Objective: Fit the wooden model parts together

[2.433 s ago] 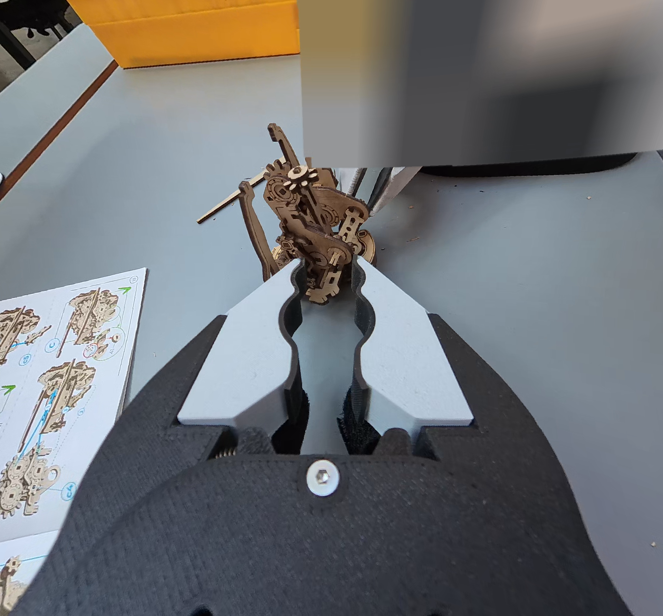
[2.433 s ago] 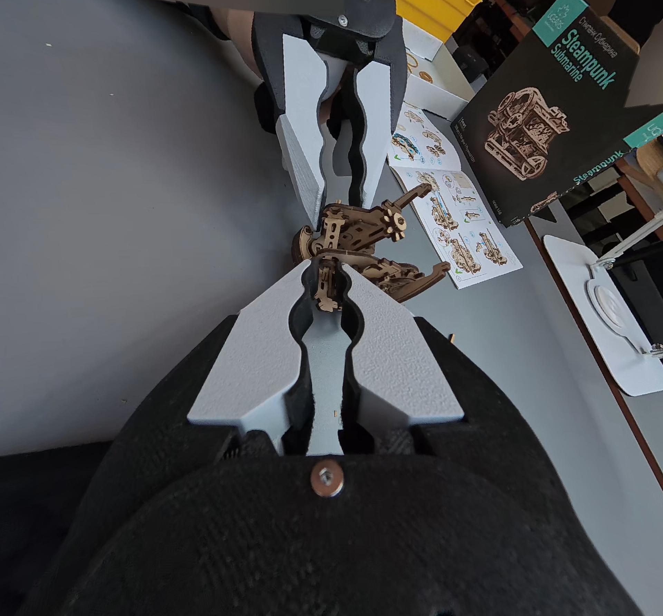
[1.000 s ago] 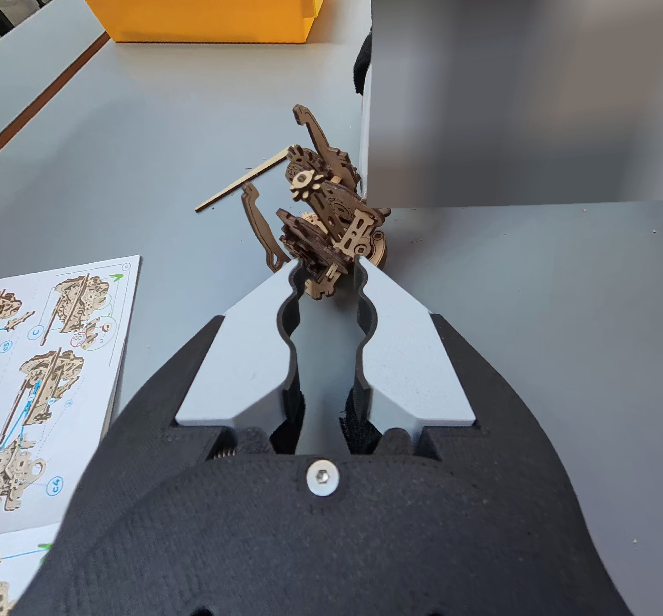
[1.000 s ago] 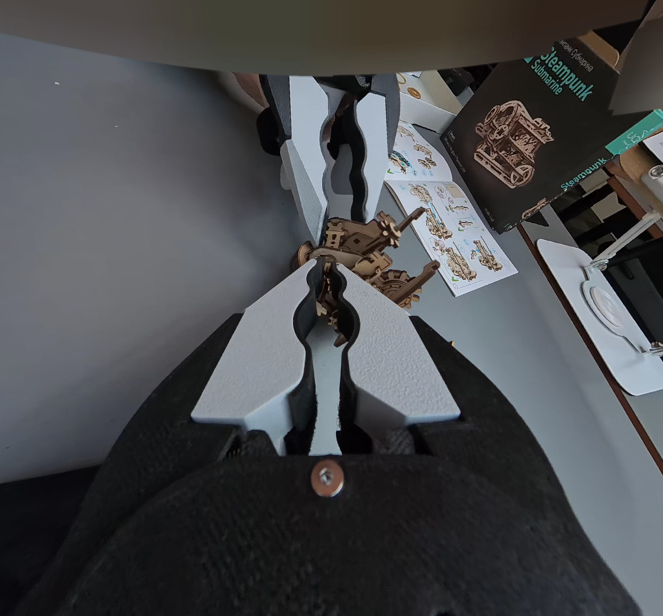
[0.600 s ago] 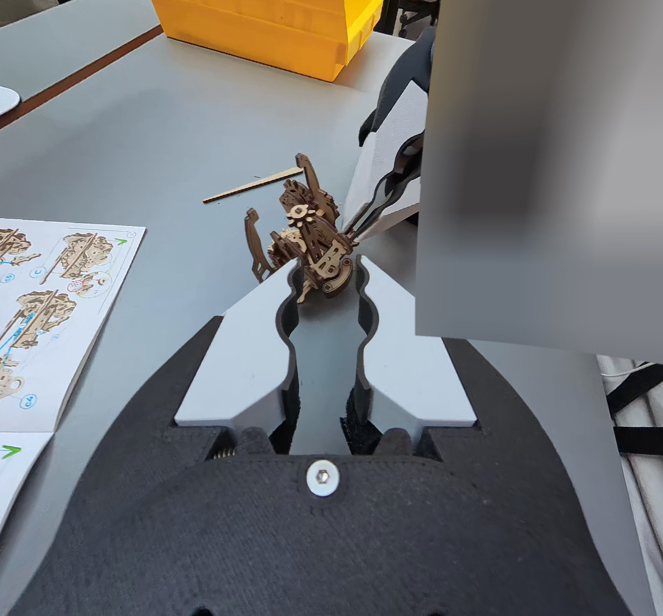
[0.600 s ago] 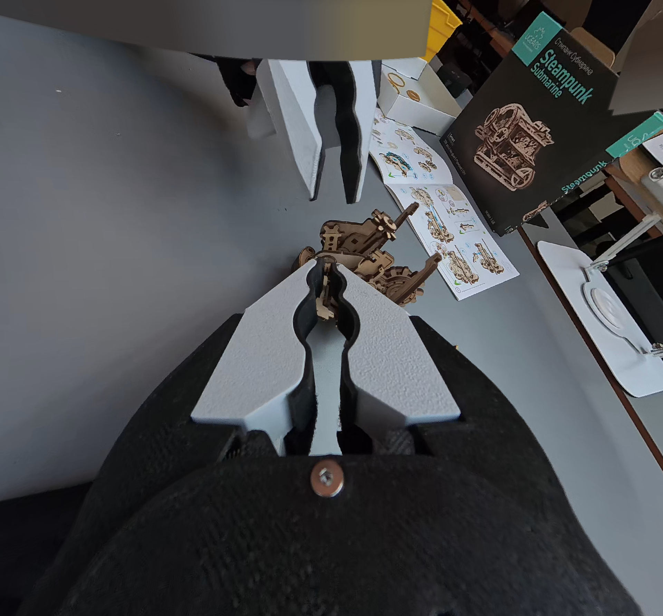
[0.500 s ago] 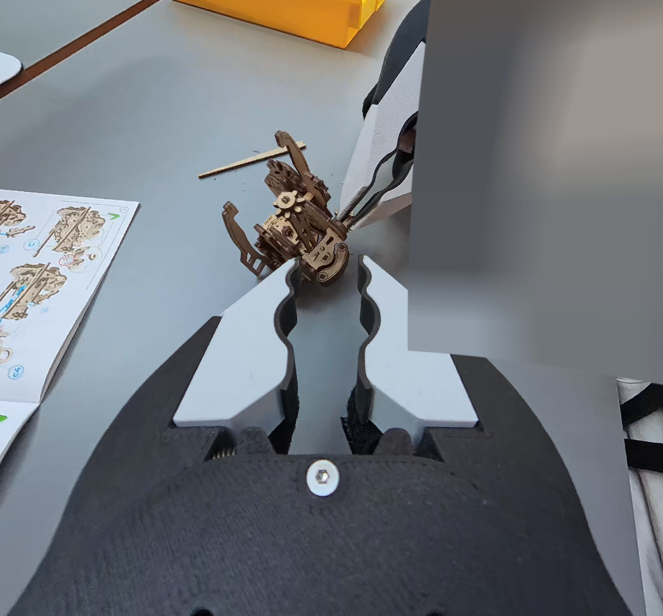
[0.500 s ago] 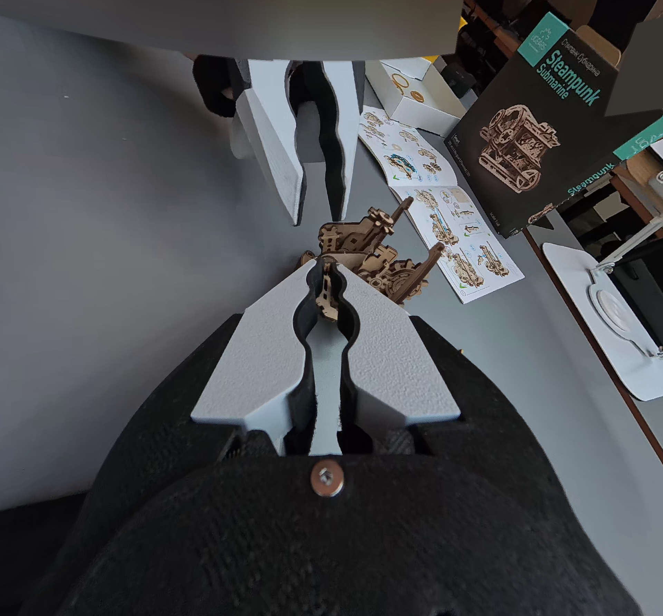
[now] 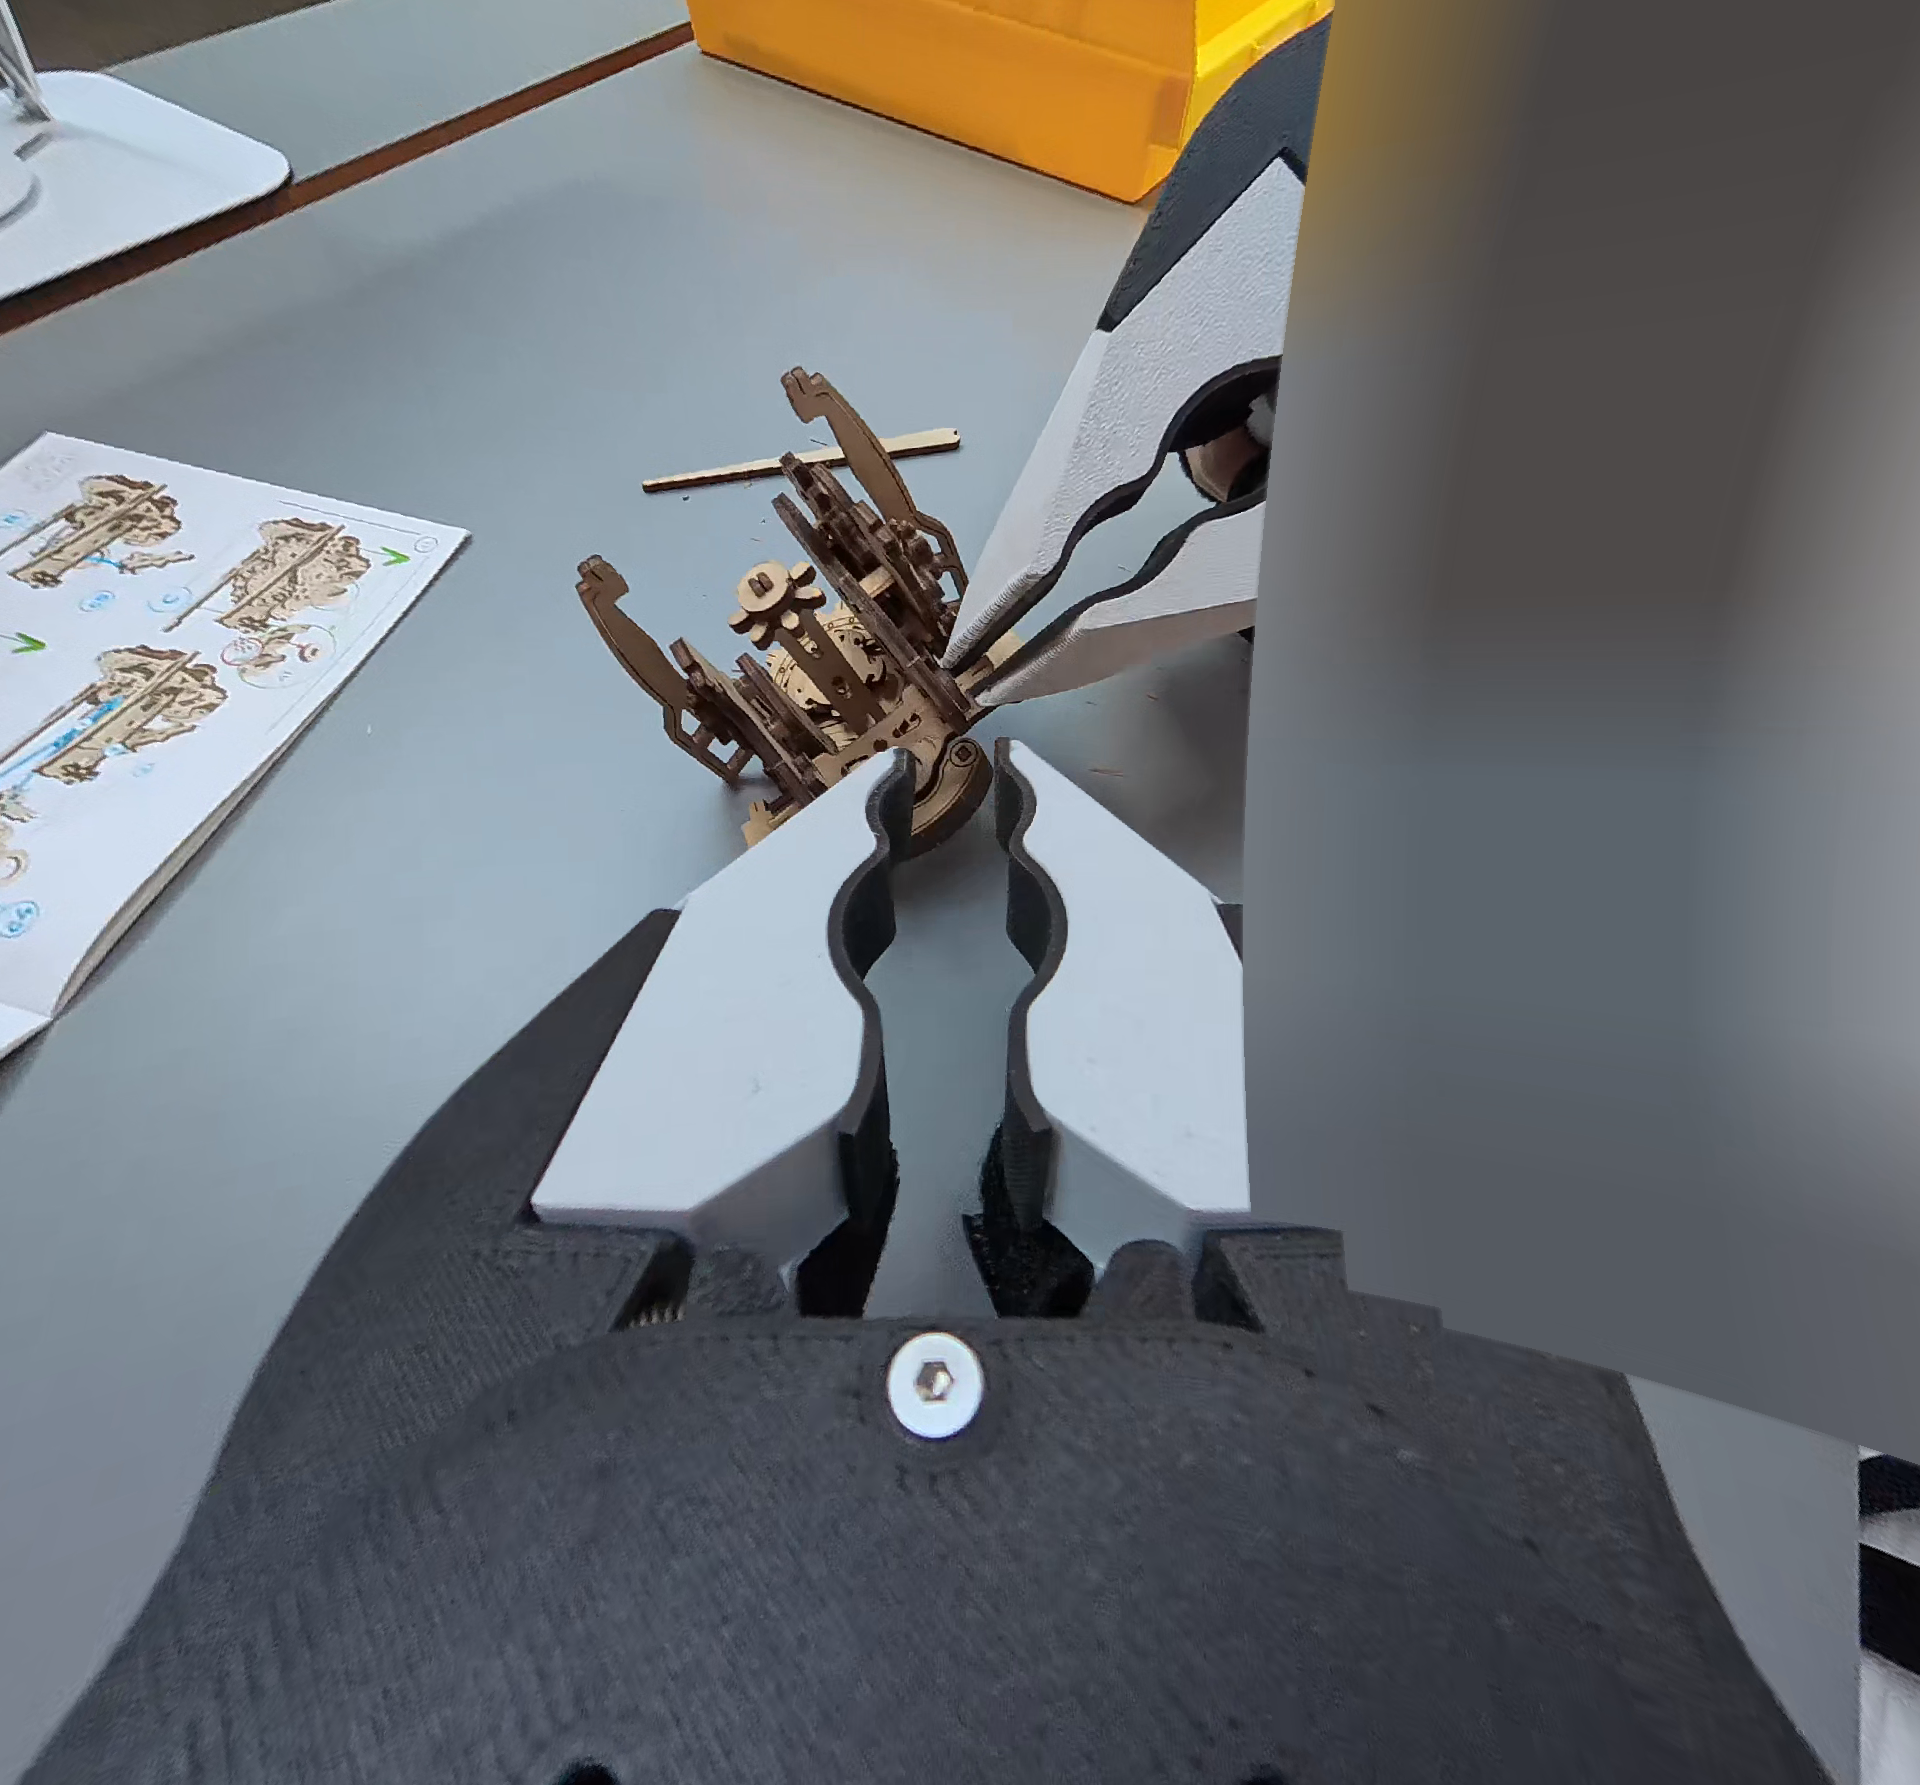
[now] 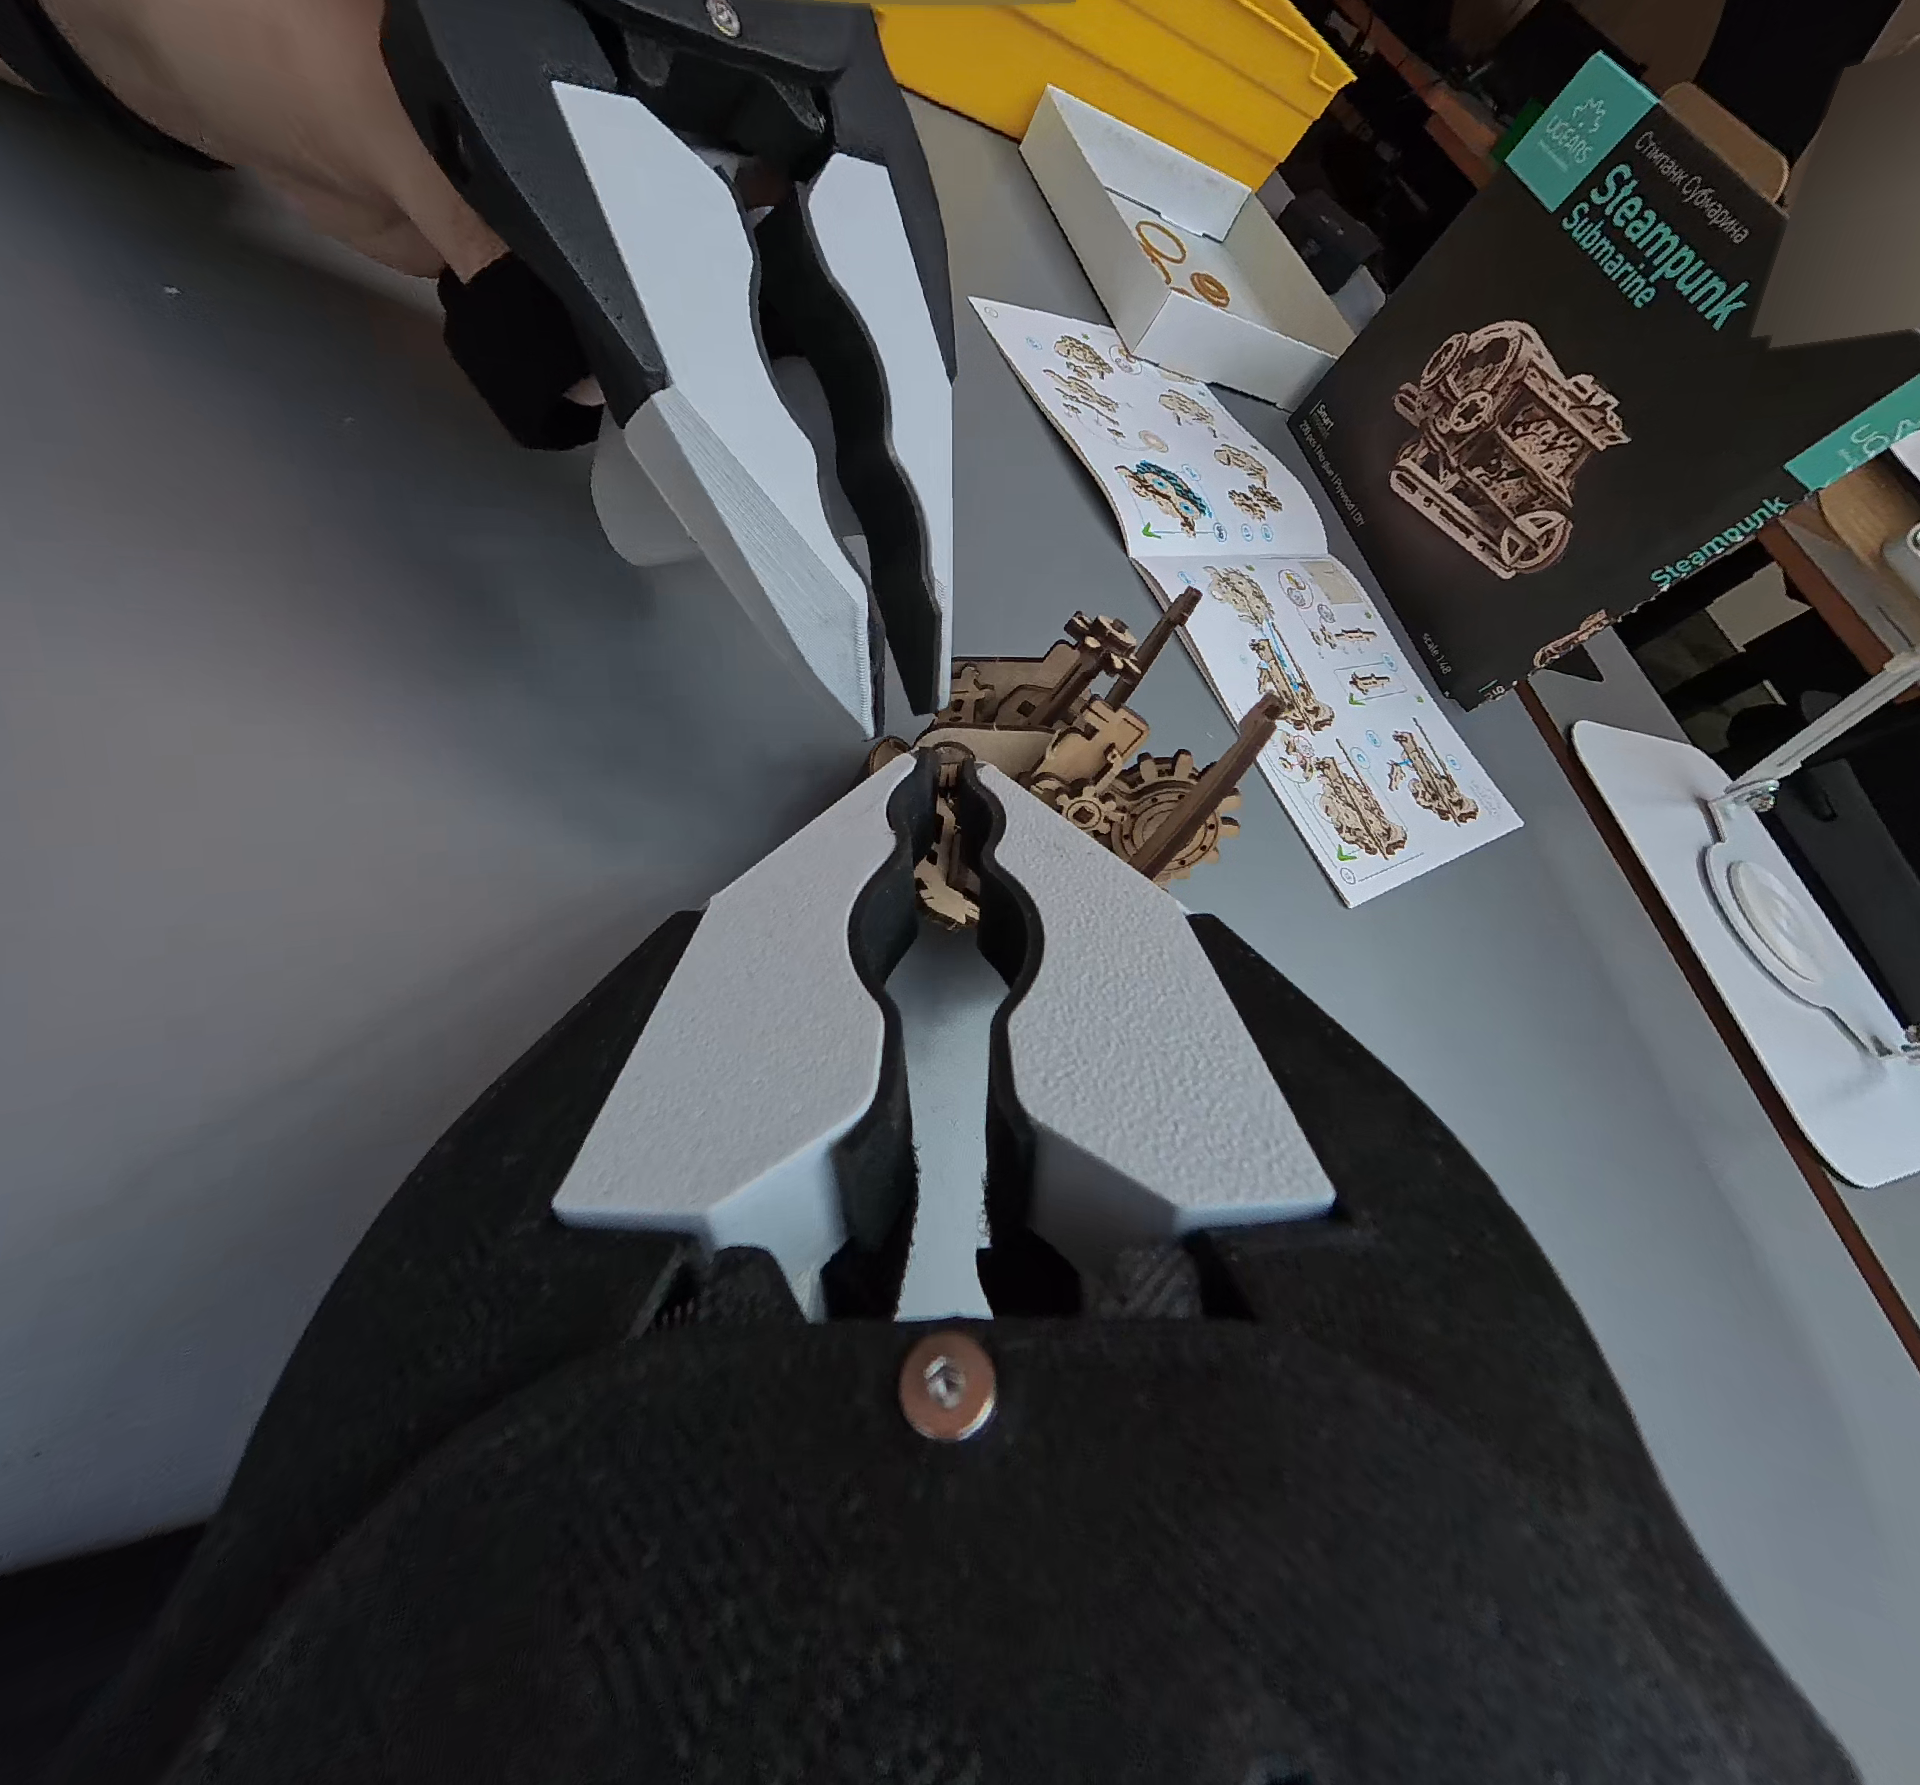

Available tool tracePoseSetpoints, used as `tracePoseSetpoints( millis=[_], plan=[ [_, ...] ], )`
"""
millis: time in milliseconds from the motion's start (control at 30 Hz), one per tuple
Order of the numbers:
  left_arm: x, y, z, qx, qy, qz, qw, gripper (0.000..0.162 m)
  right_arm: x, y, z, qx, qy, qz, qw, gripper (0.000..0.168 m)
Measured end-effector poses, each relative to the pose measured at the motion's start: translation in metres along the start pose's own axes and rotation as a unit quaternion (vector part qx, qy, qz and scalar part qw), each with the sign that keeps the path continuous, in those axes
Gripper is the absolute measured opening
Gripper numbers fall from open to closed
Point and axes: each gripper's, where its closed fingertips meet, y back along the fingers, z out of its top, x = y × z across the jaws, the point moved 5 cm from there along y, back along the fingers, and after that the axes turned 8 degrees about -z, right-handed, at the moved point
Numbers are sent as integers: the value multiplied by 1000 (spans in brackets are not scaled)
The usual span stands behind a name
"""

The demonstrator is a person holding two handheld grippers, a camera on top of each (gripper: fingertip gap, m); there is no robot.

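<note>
The brown wooden model (image 9: 831, 655), with gears and two curved arms, sits tilted at the grey table. It also shows in the right wrist view (image 10: 1081, 748). My right gripper (image 10: 940, 779) is shut on a plate at the model's edge; in the left wrist view it (image 9: 966, 681) comes in from the right. My left gripper (image 9: 943, 764) is open by a narrow gap, with the model's round disc between its tips. In the right wrist view it (image 10: 899, 696) points down at the model's near side.
A thin wooden stick (image 9: 800, 468) lies behind the model. An open instruction booklet (image 9: 187, 655) lies left of it. Yellow bins (image 9: 935, 21), a white box (image 10: 1174, 260), a black kit box (image 10: 1558, 405) and a white stand base (image 10: 1766, 956) stand around.
The left gripper's tips drew back from the model, then came back around its round disc. The right gripper kept its hold and turned the model lower toward the table.
</note>
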Motion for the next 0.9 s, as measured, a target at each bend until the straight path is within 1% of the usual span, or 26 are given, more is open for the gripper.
tracePoseSetpoints(
  millis=[33, 200, 333, 433, 533, 633, 733, 900],
  plan=[
    [0, -1, 0, -2, 9, -1, 1000, 15, 1, 0, 0, -1, 1, 3, 1000, 1],
    [3, -4, -1, -10, 34, 19, 999, 11, 2, -1, 1, -4, 13, 1, 1000, 5],
    [3, -4, -1, -17, 48, 16, 999, 7, 5, -2, 0, -4, 23, 2, 1000, 9],
    [2, -5, 0, -17, 45, 13, 999, 1, 5, -2, 0, -4, 27, 1, 1000, 10],
    [3, -6, 0, -20, 46, 16, 999, 4, 4, -3, -1, -2, 28, -2, 1000, 12],
    [7, -5, 0, -20, 49, 30, 998, 13, 4, -5, -1, 0, 33, -4, 999, 15],
    [10, -4, 1, -20, 49, 36, 998, 8, 6, -6, -1, -2, 44, -4, 999, 19],
    [9, -4, 6, -28, 39, 41, 998, 6, 10, -8, -1, -3, 67, -4, 998, 25]
  ],
)
